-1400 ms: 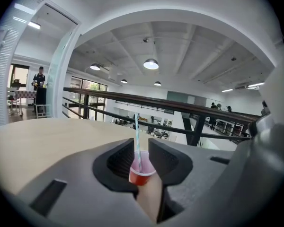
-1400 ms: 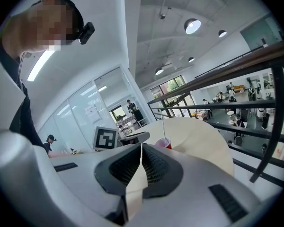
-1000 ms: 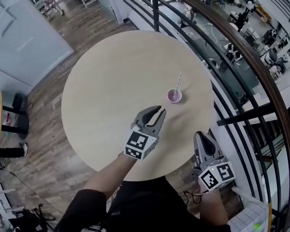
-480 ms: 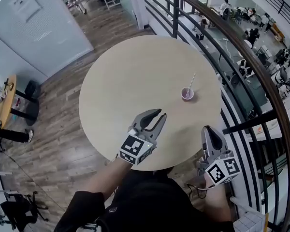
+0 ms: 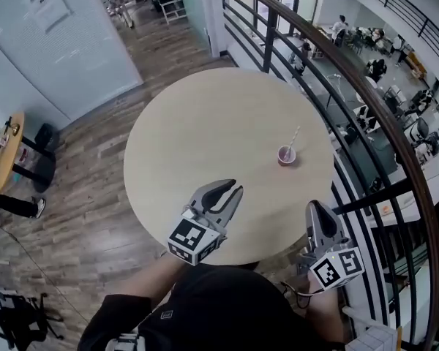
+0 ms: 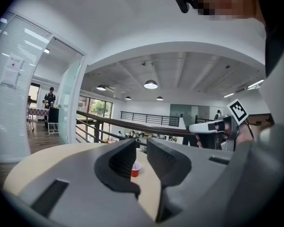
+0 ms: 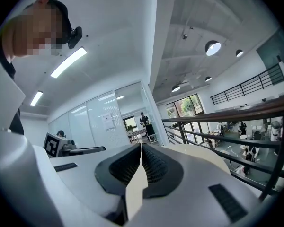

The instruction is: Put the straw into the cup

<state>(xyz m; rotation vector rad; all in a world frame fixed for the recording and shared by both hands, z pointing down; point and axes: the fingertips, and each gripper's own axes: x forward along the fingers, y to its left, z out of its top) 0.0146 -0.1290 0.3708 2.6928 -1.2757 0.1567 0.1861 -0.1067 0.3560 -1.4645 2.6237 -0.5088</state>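
A small pink cup (image 5: 286, 155) stands on the right part of the round wooden table (image 5: 205, 130), with a white striped straw (image 5: 294, 138) leaning in it. The left gripper view shows the cup (image 6: 136, 170) small and far off between the jaws. My left gripper (image 5: 231, 189) hovers over the table's near edge, open with a narrow gap and holding nothing. My right gripper (image 5: 313, 208) is shut and empty, just off the near right rim. Both are well short of the cup.
A dark curved railing (image 5: 351, 101) runs close behind and to the right of the table, with a drop to a lower floor beyond. Wood flooring and a glass wall (image 5: 51, 42) lie to the left. A small side table (image 5: 4, 159) stands at far left.
Both grippers have drawn back toward the table's near edge, away from the cup. The left jaws stand a little narrower. The cup and straw have not moved on the table.
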